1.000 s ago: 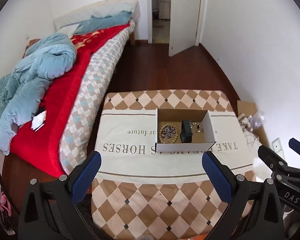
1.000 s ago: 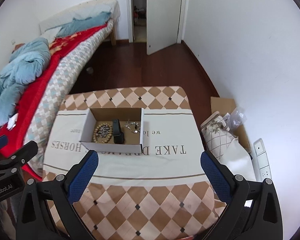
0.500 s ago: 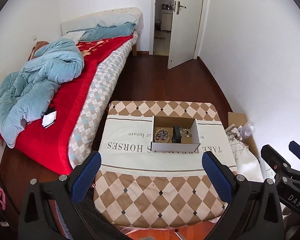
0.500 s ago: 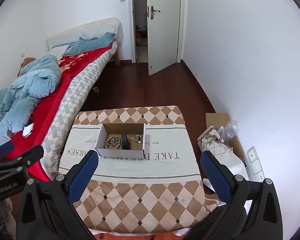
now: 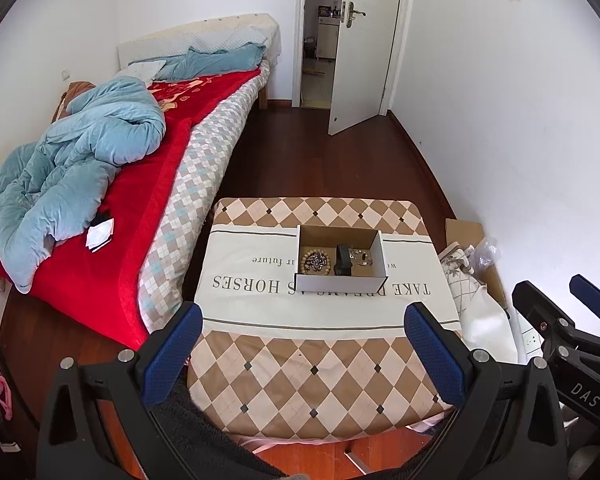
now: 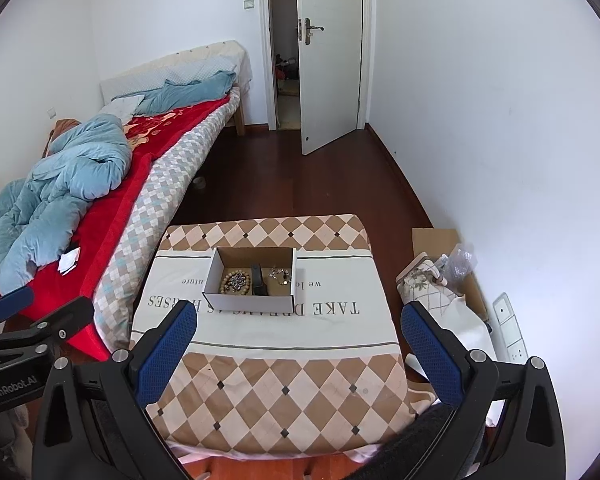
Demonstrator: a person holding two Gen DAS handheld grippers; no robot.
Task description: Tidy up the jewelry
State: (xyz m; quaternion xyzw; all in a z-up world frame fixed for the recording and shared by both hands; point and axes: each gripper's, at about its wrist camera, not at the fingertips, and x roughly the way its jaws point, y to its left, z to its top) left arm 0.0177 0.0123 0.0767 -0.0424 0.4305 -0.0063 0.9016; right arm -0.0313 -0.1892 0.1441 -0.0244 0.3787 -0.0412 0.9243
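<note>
You look to be at the end of the job or between steps: your left claw (image 5: 302, 350) and right claw (image 6: 298, 348) both hang spread and empty, well back from the tabletop (image 5: 320, 364). The cardboard box (image 5: 340, 278) sits at 12 o'clock and holds a beaded bracelet (image 5: 314, 260), a black band (image 5: 343, 259) and a silver chain (image 5: 360, 257). Any further move would need you to reach forward and down into it.

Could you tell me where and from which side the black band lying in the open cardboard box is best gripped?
Grip the black band across its narrow width near mid-length, coming straight down from above: the open cardboard box has walls blocking sideways approach, with beads left and a silver chain right.
</note>
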